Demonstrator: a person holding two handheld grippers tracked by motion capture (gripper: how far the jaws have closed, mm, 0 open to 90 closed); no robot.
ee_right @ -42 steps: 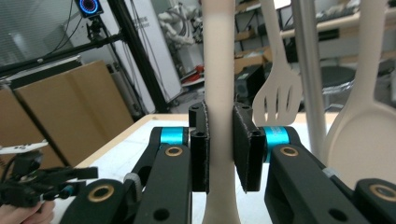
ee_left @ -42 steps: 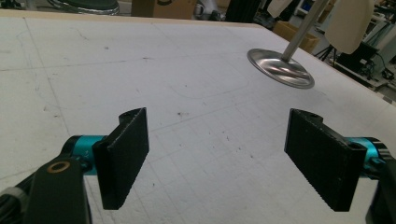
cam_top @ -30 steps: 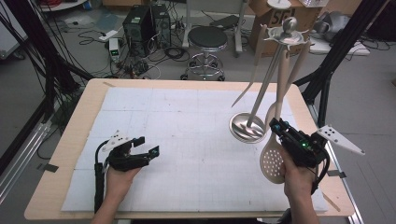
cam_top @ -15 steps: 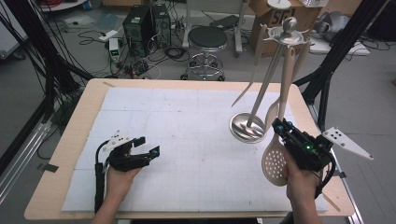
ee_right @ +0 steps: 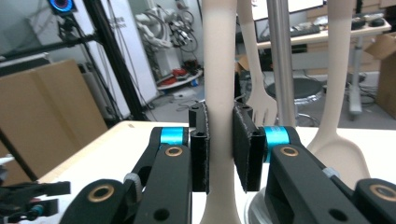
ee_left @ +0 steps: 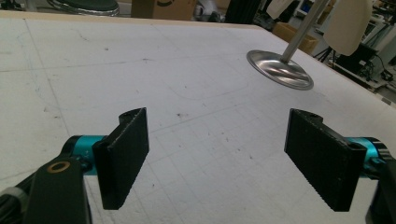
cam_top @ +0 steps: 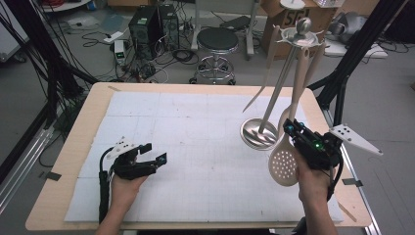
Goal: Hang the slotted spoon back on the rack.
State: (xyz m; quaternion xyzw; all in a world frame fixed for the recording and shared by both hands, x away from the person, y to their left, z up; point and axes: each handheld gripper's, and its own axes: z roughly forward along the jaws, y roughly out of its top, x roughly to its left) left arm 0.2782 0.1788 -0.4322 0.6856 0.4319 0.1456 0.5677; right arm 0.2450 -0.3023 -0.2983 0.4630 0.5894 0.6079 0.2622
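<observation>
Right gripper [cam_top: 292,128] clamps the slotted spoon [cam_top: 284,166] by its handle; lifting straight up should clear the rack [cam_top: 299,34].

Even, bright room light falls from overhead, leaving soft shadows. Glare streaks the steel base [ee_left: 279,70] ahead of the left gripper [ee_left: 229,158]; beyond the right gripper [ee_right: 219,140], the background is slightly soft.

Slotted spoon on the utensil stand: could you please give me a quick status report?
Right tool shut on slotted spoon handle, spoon hanging from stand. Left tool open, idle on table. Other hanging utensils close beside it.
</observation>
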